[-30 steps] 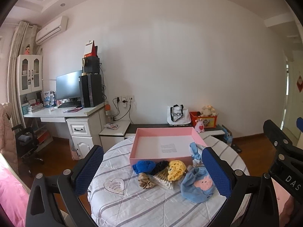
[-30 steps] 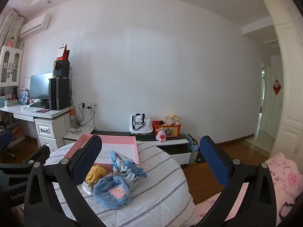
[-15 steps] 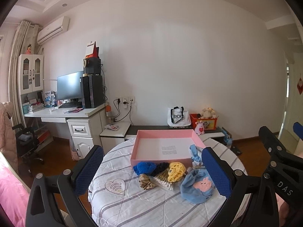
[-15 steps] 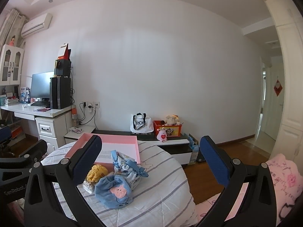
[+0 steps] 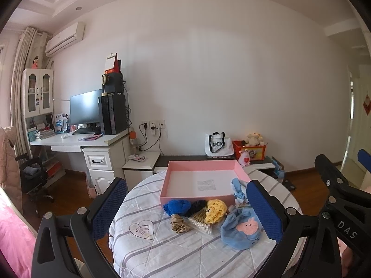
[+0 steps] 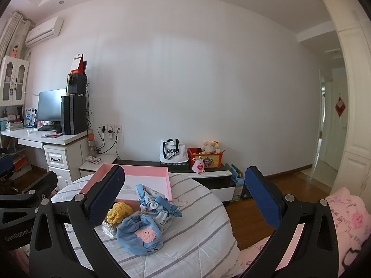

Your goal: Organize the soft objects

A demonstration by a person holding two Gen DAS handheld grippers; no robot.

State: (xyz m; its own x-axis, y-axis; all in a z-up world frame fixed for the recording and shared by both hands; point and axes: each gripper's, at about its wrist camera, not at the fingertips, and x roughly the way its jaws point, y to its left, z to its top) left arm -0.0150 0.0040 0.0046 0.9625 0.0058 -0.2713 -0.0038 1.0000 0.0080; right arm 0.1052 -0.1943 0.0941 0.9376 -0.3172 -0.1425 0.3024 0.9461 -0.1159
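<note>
Soft items lie in a heap on a round table with a striped cloth (image 5: 162, 250): a blue scrunchie (image 5: 177, 207), a dark scrunchie (image 5: 197, 205), a yellow knitted piece (image 5: 215, 209), a brown scrunchie (image 5: 179, 224), a blue pig cap (image 5: 241, 230) and a pale patterned pouch with a blue bow (image 6: 157, 206). Behind them sits an empty pink box (image 5: 201, 164). My left gripper (image 5: 186, 210) hovers open in front of the heap, holding nothing. My right gripper (image 6: 184, 197) is open and empty too, off to the table's right, with the pig cap (image 6: 139, 234) below its left finger.
A clear pack of cotton swabs (image 5: 200, 223) lies among the soft items. Beyond the table are a white desk with a monitor (image 5: 85, 111), a low dark bench with a white bag (image 5: 218, 144) and a red toy bin (image 5: 249, 149). A pink bed (image 6: 343, 215) lies at the right.
Both views drift only slightly. Both grippers stay open and nothing on the table has moved.
</note>
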